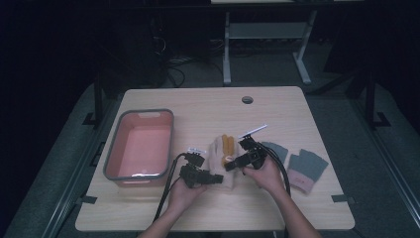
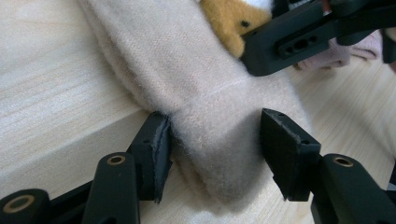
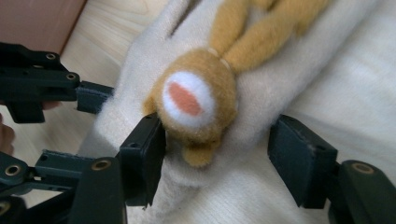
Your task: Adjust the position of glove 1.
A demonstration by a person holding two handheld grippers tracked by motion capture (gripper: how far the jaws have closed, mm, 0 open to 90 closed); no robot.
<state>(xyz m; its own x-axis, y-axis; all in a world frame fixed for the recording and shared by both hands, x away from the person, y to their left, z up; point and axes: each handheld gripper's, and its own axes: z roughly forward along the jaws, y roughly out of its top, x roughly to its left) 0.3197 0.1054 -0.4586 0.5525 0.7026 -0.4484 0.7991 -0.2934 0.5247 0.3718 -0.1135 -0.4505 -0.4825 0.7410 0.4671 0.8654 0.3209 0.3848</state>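
Cream sock with orange plush animal lies mid-surface. Left gripper jaws wide apart, straddling its cuff end; right gripper jaws spread around the plush face. Pink basin at 9 o'clock, grey socks at 3 o'clock.

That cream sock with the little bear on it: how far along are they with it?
Early, it seems. The pink bin holds nothing. In hand: both grippers straddle the cream sock lying on the table, left gripper around its end, right gripper around the bear patch, jaws open. The grey socks lie untouched.
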